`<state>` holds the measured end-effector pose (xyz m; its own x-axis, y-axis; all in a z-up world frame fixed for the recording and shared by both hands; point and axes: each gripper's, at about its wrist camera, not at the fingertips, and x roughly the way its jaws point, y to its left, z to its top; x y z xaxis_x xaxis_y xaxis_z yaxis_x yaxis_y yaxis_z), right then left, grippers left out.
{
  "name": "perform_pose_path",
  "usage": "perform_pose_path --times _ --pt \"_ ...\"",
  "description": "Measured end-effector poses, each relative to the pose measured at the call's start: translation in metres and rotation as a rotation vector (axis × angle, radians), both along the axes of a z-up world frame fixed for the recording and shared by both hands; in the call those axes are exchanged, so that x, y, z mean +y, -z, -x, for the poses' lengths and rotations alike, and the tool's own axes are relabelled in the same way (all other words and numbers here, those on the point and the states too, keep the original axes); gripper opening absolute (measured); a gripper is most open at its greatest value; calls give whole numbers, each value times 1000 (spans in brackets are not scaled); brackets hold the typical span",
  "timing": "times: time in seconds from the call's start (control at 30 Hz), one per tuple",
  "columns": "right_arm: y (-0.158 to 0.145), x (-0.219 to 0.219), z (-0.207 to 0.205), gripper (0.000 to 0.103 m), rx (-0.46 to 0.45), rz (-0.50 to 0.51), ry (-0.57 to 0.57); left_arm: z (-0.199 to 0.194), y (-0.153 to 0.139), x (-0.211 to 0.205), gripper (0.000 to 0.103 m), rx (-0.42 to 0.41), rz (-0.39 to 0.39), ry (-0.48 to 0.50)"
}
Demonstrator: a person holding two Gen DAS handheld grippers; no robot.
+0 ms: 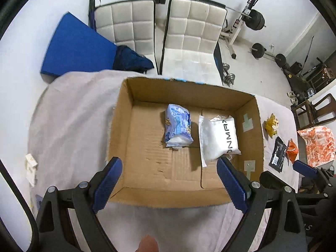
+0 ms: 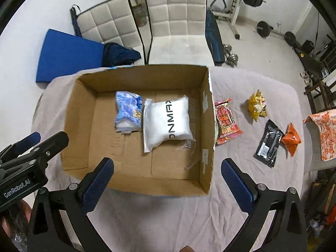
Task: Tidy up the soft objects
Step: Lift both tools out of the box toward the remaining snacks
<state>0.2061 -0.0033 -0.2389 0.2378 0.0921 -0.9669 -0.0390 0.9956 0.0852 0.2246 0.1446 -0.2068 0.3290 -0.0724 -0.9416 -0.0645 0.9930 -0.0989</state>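
Observation:
An open cardboard box [image 1: 147,168] [image 2: 100,163] sits on the cloth-covered table. Inside lie a blue-and-white soft pack [image 1: 178,126] [image 2: 128,111] and a white pouch with black lettering [image 1: 219,138] [image 2: 168,124]. My left gripper [image 1: 169,180] is open and empty above the box's near edge. My right gripper [image 2: 168,180] is open and empty over the box's near right corner. To the right of the box on the cloth lie a red snack pack [image 2: 226,121], a yellow pack [image 1: 272,124] [image 2: 257,105], a black pack [image 1: 277,155] [image 2: 268,142] and an orange pack [image 1: 292,151] [image 2: 292,139].
Two white padded chairs [image 1: 189,33] [image 2: 174,21] stand behind the table, with a blue mat [image 1: 73,46] and gym weights on the floor. An orange-patterned cloth [image 1: 319,145] [image 2: 325,134] lies at the right. A small white box [image 1: 31,168] sits at the table's left edge.

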Motion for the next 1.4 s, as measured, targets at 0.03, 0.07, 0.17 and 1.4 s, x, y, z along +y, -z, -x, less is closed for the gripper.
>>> perform_pose_path --times 0.03,0.07,0.17,1.4 --pt "-9 1 7 103 -15 1 -1 4 -5 0 92 -10 -4 5" --pt "-15 2 13 103 -24 0 -1 8 -10 -1 92 -21 -7 9" --pt "-29 3 27 103 -36 -14 -1 22 -24 -2 92 -49 -36 22" --pt "53 -342 35 103 123 -45 499 -39 20 -286 92 71 21 335"
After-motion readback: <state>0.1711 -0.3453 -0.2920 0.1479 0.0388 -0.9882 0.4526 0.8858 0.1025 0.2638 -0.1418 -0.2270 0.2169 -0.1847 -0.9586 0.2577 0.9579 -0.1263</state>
